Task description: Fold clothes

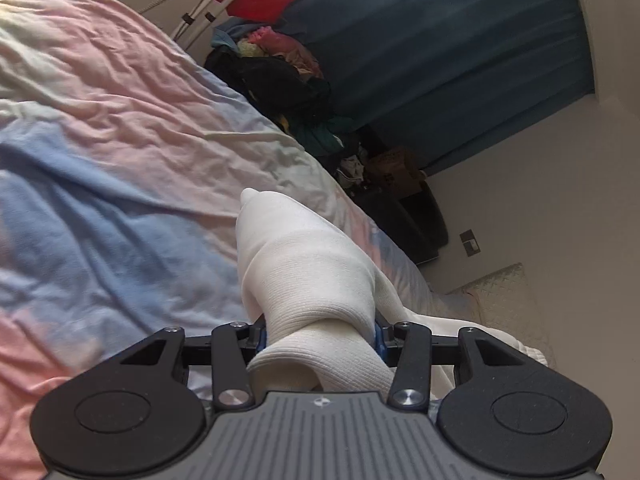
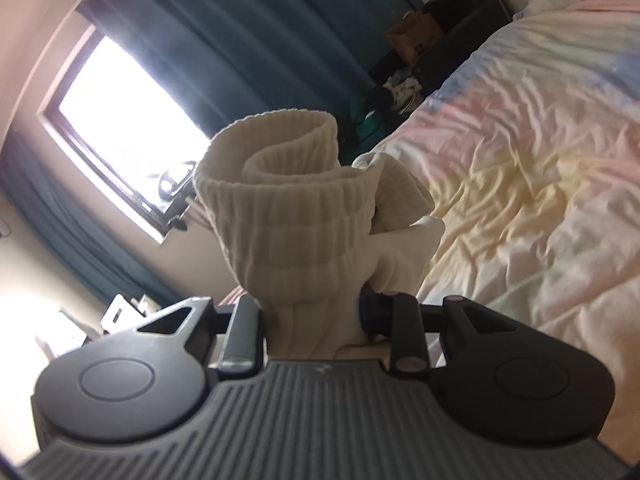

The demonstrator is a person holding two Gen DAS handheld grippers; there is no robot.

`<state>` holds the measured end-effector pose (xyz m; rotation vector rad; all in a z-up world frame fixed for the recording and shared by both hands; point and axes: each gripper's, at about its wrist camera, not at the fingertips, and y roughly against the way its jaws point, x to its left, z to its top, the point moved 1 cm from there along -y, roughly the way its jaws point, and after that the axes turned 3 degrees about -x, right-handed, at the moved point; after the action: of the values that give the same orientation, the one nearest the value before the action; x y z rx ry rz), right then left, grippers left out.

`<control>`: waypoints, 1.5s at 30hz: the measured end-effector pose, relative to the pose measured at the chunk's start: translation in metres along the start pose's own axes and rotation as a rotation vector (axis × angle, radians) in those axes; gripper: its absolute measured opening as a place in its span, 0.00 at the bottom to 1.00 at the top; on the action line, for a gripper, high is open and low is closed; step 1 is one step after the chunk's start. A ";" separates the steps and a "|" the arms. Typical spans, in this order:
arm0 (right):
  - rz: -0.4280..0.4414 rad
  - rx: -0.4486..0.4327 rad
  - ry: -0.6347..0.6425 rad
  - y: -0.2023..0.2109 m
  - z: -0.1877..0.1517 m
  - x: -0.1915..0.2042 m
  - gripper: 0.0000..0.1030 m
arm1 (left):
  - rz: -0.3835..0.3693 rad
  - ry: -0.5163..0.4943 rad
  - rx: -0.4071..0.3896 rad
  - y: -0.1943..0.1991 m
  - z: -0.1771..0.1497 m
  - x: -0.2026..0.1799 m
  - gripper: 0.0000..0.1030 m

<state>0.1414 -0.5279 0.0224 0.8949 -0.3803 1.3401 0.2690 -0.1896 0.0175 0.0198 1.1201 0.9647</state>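
Observation:
A white ribbed sock [image 1: 304,280] is bunched between the jaws of my left gripper [image 1: 318,340], which is shut on it; its toe end sticks up and forward above the bed. My right gripper [image 2: 312,316] is shut on the cuff end of a white ribbed sock [image 2: 288,208], whose cuff curls open above the jaws. More white fabric [image 1: 492,344] hangs to the right of the left gripper. Both grippers hold the fabric above a pastel bedsheet [image 1: 120,140]. The fingertips of both are hidden by the fabric.
The bed with the wrinkled pink, blue and yellow sheet [image 2: 520,160] fills much of both views. A heap of dark and coloured clothes [image 1: 280,80] lies beside the bed. Blue curtains [image 1: 440,60], a bright window [image 2: 128,120] and a cardboard box [image 2: 416,36] stand beyond.

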 end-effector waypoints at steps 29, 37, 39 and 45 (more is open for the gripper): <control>-0.305 -0.043 -0.317 -0.157 0.019 -0.246 0.31 | -0.011 -0.401 0.265 -0.375 -0.049 -0.005 0.55; -0.421 0.018 -0.385 -0.145 0.012 -0.237 0.43 | 0.029 -0.534 0.309 -0.369 -0.048 0.006 0.83; -0.469 0.062 -0.414 -0.133 0.021 -0.226 0.43 | 0.066 -0.563 0.307 -0.355 -0.044 -0.002 0.83; -0.536 0.089 -0.363 -0.070 0.042 -0.179 0.42 | 0.103 -0.663 0.239 -0.282 -0.024 -0.042 0.83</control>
<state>0.1761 -0.6767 -0.1007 1.2182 -0.3276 0.7054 0.4276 -0.4000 -0.0928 0.5578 0.6132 0.8186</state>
